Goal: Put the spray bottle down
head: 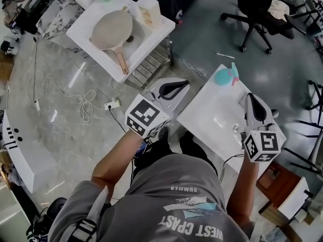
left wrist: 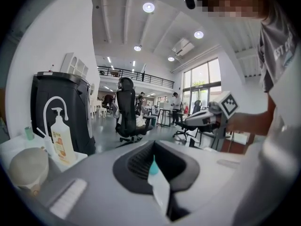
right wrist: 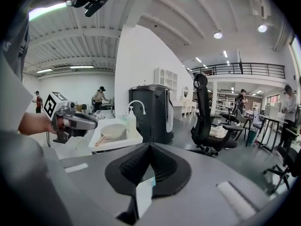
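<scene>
1. The spray bottle (head: 225, 76) sits on the white tabletop (head: 202, 112), apart from both grippers. I judge it put down.
2. The fingers of my left gripper (head: 184, 86) and right gripper (head: 252, 101) are together and empty, so nothing seems left to do.

We see a beige pan (head: 112, 30) lying in a white basin (head: 79, 28) beside a pump bottle (head: 148, 11), a black office chair (head: 255, 14) well apart, and a power strip (head: 112, 105) with its cable (head: 81, 98) on the floor (head: 65, 132).
</scene>
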Demonstrator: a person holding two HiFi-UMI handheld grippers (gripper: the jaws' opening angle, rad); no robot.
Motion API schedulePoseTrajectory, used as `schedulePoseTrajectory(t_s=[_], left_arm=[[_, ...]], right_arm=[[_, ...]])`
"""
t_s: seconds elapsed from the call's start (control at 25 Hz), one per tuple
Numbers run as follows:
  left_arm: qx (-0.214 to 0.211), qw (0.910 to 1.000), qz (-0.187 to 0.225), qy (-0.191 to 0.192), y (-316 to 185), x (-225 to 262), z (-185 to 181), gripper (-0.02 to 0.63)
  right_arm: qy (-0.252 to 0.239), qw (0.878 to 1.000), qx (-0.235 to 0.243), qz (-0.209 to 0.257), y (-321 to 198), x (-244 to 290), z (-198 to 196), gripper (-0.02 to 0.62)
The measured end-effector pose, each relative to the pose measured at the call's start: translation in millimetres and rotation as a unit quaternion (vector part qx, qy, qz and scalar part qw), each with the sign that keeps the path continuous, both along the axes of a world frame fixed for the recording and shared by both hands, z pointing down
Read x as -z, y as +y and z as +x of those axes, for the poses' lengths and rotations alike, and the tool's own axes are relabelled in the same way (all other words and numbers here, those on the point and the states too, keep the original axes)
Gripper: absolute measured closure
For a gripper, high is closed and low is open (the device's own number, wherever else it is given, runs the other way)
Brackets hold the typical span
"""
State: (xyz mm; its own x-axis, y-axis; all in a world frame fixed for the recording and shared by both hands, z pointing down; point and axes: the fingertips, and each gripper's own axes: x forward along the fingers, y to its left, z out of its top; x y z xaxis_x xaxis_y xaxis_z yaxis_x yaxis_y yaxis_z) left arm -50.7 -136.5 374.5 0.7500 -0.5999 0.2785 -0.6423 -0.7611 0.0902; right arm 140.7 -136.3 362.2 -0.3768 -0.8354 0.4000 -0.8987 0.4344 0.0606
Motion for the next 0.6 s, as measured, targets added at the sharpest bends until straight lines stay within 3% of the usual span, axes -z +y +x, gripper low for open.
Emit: schedulePoseTrajectory(t_s=[0.6], left_arm=[[0.011, 0.9994, 0.031, 0.012, 13, 35, -46, 0.604]], right_arm=[[-0.019, 0.999, 0.038, 0.021, 34, 58, -46, 0.597]])
